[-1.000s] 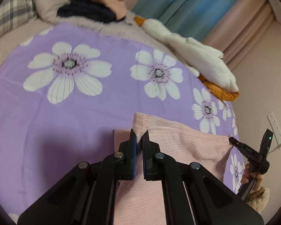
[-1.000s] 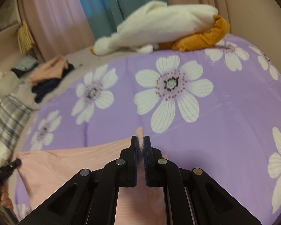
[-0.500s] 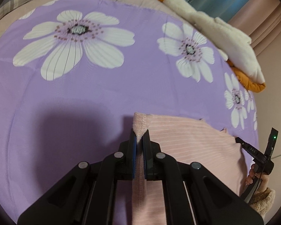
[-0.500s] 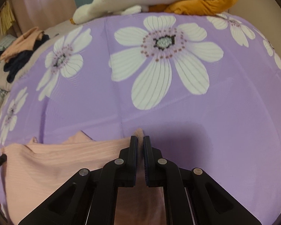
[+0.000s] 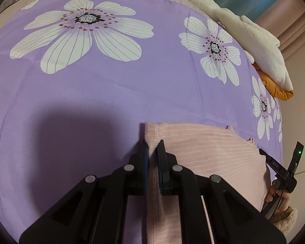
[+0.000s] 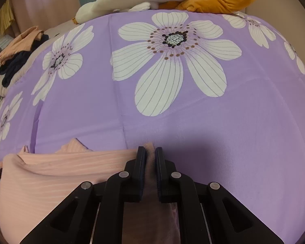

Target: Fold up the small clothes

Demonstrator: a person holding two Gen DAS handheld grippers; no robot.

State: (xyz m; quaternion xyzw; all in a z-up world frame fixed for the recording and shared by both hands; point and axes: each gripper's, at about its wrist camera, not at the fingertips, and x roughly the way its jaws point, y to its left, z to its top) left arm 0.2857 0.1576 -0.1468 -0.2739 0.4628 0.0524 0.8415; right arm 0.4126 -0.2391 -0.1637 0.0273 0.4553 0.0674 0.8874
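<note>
A black two-finger left gripper point(image 5: 152, 148), its jaws opening, has the hem of a pink ribbed garment point(image 5: 203, 152) between them. The garment lies on a purple bedsheet with white flowers point(image 5: 91, 85).

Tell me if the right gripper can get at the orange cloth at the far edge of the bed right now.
Probably not: the right gripper is shut on the pink garment, and the orange cloth lies far across the purple sheet.

Left gripper point(image 5: 152, 148) angled down at pink garment point(image 5: 203, 148), jaws opening, 1 corner between them. Right gripper point(image 6: 150, 156) angled down, clamped on opposite corner.
</note>
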